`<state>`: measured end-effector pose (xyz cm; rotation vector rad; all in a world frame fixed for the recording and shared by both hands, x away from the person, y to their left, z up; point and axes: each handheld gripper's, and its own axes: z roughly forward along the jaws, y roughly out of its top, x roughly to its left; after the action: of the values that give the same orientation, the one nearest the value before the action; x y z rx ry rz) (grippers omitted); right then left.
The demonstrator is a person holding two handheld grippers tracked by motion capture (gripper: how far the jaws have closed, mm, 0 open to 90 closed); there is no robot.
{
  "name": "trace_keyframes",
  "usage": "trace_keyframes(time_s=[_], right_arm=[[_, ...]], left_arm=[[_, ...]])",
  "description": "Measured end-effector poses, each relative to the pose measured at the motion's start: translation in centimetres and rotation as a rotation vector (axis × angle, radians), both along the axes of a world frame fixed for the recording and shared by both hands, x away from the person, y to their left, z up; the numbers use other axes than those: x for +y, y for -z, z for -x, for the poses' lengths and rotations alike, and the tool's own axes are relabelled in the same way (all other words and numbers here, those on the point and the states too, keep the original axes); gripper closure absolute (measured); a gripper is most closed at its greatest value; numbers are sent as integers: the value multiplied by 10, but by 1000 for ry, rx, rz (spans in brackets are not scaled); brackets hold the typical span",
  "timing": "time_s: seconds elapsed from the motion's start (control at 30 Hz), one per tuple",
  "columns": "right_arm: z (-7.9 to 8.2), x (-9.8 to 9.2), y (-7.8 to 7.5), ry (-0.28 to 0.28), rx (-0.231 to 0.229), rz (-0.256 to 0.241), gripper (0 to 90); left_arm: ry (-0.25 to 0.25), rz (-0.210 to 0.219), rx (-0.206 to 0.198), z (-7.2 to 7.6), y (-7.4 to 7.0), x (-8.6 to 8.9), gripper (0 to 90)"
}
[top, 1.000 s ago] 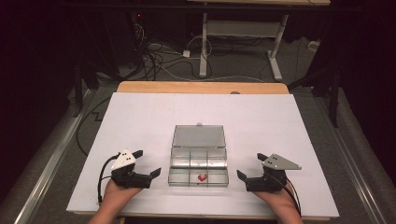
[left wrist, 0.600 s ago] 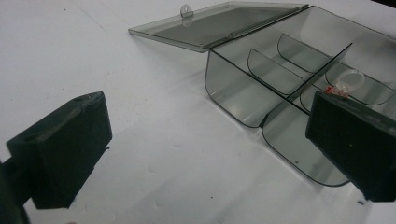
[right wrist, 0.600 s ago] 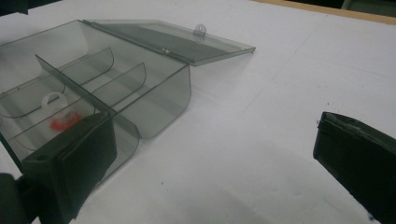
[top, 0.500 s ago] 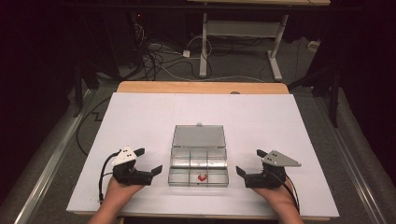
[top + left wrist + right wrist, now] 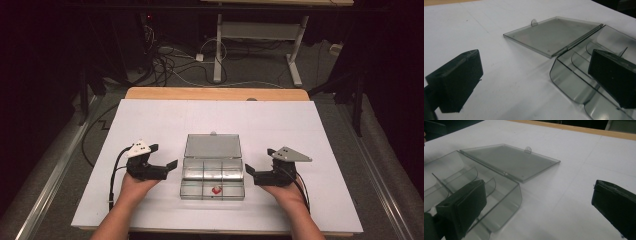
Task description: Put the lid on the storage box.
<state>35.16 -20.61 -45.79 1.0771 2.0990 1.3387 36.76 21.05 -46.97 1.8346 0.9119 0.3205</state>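
Observation:
A clear plastic compartment box (image 5: 212,177) lies in the middle of the white table, its lid (image 5: 213,146) folded back flat behind it. A small red piece (image 5: 216,190) sits in the front middle compartment. My left gripper (image 5: 162,156) is open just left of the box, jaws pointing at it. My right gripper (image 5: 260,161) is open just right of it. In the left gripper view the open gripper (image 5: 534,65) has its right jaw over the box's corner (image 5: 574,82), with the lid (image 5: 554,35) beyond. The right gripper view has the gripper (image 5: 537,197) open beside the box wall (image 5: 510,195) and lid (image 5: 511,161).
The white table top (image 5: 165,120) has a wooden strip (image 5: 215,93) along its far edge. Beyond it are floor cables (image 5: 170,62) and a desk's legs (image 5: 217,45). Free white surface lies behind and on both sides of the box.
Both hands have slid forward and inward, bringing each open gripper closer to its side of the box. The box and red piece have not moved.

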Motion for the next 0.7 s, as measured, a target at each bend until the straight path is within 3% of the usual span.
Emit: trace_keyframes(time_s=[0.17,0.37,0.53,0.7], right_arm=[[-20,14,-2,-5,27,-9,17],[-43,26,0,8,59,8,34],[-58,36,4,12,87,2,52],[-70,47,8,4,143,18,74]], left_arm=[[-2,4,12,-22,-4,-11,0],[1,-26,50,-46,0,-24,0],[13,-13,72,-55,6,-32,0],[4,6,110,-61,15,-37,0]])
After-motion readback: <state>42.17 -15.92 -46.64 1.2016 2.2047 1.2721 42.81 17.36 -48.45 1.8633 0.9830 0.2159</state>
